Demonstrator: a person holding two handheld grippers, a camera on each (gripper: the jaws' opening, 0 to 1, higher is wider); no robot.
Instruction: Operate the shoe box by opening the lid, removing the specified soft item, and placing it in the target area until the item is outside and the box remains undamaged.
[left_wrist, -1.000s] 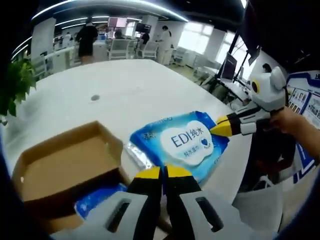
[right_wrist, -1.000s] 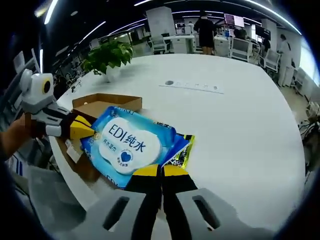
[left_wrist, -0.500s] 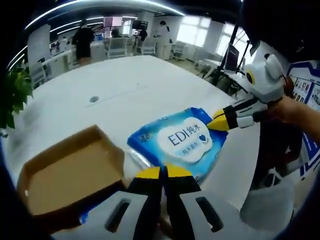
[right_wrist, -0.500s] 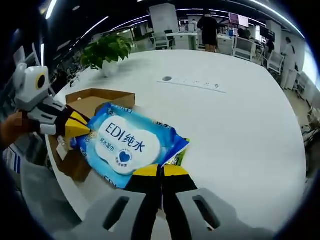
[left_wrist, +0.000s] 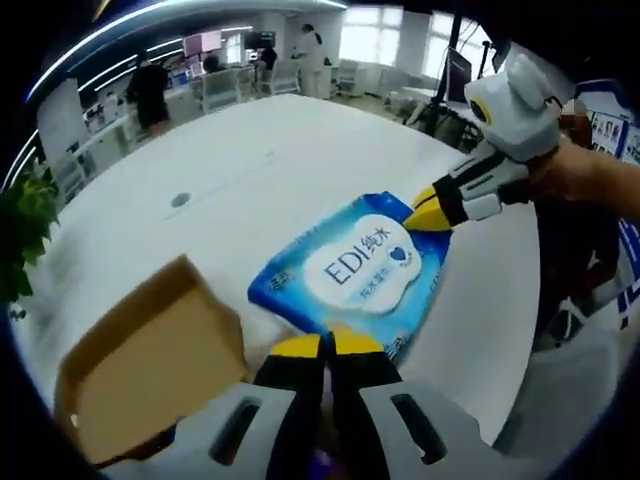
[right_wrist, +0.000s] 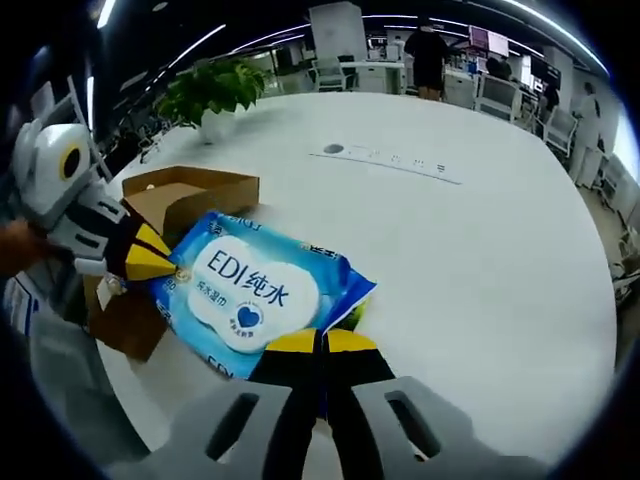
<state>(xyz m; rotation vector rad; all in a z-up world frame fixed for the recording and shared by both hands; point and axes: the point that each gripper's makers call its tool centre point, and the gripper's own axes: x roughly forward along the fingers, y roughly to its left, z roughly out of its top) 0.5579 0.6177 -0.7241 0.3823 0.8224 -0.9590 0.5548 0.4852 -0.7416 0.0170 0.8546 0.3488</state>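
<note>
Spanning both claws (left_wrist: 324, 343) (right_wrist: 322, 340): wipes pack (left_wrist: 358, 266).

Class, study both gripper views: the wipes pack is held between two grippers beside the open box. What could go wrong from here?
1. The blue soft wipes pack is pinched only at opposite edges by the left hand-held gripper and the right hand-held gripper; pulling apart could tear the wrapper, or one edge could slip.
2. The open brown cardboard shoe box sits close beside the pack; a swing might knock or dent it.
3. The pack appears near the edge of the white round table, so it might fall off.
</note>
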